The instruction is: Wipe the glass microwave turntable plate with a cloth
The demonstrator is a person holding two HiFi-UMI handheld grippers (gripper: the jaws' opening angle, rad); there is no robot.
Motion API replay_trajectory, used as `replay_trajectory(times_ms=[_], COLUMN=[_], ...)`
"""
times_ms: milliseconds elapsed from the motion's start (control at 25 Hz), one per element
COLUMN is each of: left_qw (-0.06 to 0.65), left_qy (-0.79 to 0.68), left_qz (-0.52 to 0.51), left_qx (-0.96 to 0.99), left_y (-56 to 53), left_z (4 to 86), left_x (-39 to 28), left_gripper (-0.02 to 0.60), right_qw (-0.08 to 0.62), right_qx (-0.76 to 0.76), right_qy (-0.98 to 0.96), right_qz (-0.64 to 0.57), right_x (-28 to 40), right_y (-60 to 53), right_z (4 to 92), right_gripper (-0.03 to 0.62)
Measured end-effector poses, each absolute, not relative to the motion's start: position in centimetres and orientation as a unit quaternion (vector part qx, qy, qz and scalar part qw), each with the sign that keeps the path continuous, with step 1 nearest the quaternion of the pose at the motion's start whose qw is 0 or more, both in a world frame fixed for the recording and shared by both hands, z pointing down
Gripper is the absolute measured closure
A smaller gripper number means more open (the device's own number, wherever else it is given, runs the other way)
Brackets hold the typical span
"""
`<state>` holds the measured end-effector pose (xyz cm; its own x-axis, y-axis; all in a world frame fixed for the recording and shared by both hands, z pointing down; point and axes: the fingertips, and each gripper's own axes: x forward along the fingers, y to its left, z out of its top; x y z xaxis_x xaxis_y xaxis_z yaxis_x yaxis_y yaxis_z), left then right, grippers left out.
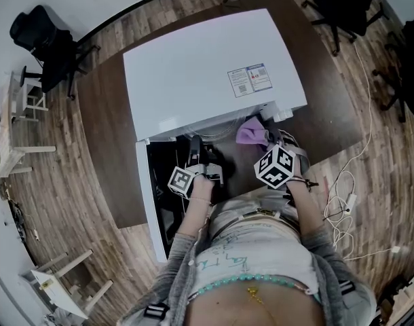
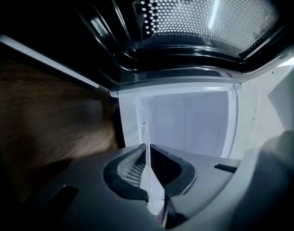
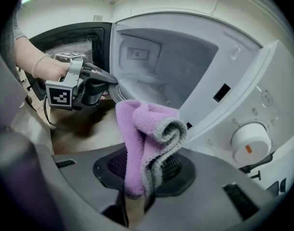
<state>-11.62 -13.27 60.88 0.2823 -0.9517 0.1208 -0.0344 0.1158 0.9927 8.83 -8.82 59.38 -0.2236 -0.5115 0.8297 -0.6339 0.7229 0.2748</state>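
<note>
A white microwave (image 1: 207, 66) sits on a dark wooden table (image 1: 108, 148), its door (image 1: 146, 195) swung wide to the person's left and its cavity open toward the person standing in front of it. The glass turntable plate (image 2: 148, 153) is at the cavity's mouth, gripped by its rim. In the left gripper view it shows edge-on, as a thin clear line running straight out from the jaws toward the white back wall. In the right gripper view only a curved stretch of its clear rim (image 3: 117, 94) shows at the jaw tips, and how far the disc reaches into the cavity cannot be made out. The left gripper (image 2: 146, 148), held roughly level beside the door (image 2: 200, 13), has its jaws nearly together, pinching the plate's edge between the pads. The right gripper (image 3: 146, 167), angled steeply downward to the right of the cavity, is clamped on a purple cloth (image 3: 142, 134) with grey edging. The cloth stands up out of the jaws in a loose fold, near the plate but not touching it. From the head view the cloth (image 1: 250, 133) shows just ahead of the right gripper (image 1: 267, 140), with the left gripper (image 1: 193, 148) alongside. A white control knob (image 3: 250, 146) with an orange mark sits on the front panel.
</note>
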Motion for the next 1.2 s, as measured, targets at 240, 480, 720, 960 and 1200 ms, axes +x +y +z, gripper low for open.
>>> replay_trajectory(times_ms=[240, 480, 720, 960, 1200], left_qw=[0.587, 0.584, 0.579, 0.579, 0.578], left_qy=[-0.470, -0.474, -0.480, -0.515, -0.561], left_qz=[-0.370, -0.369, -0.366, -0.324, -0.234], left_qx=[0.547, 0.545, 0.548, 0.543, 0.545], left_y=[-14.9, -16.1, -17.5, -17.6, -17.9], left_z=[61.1, 61.0, 60.9, 60.9, 61.0], left_x=[-11.9, -12.1, -12.1, -12.3, -12.3], left_gripper=[0.549, 0.549, 0.549, 0.549, 0.543], right_qw=[0.503, 0.505, 0.501, 0.502, 0.501], right_qx=[0.374, 0.379, 0.393, 0.394, 0.395], right_qy=[-0.777, -0.772, -0.768, -0.766, -0.766], right_qz=[0.067, 0.069, 0.076, 0.080, 0.080], right_x=[9.2, 9.6, 10.3, 10.4, 10.8], right_y=[-8.8, -8.7, -8.8, -8.7, -8.7], right_z=[59.5, 59.5, 59.5, 59.5, 59.5], right_gripper=[0.482, 0.481, 0.482, 0.482, 0.482])
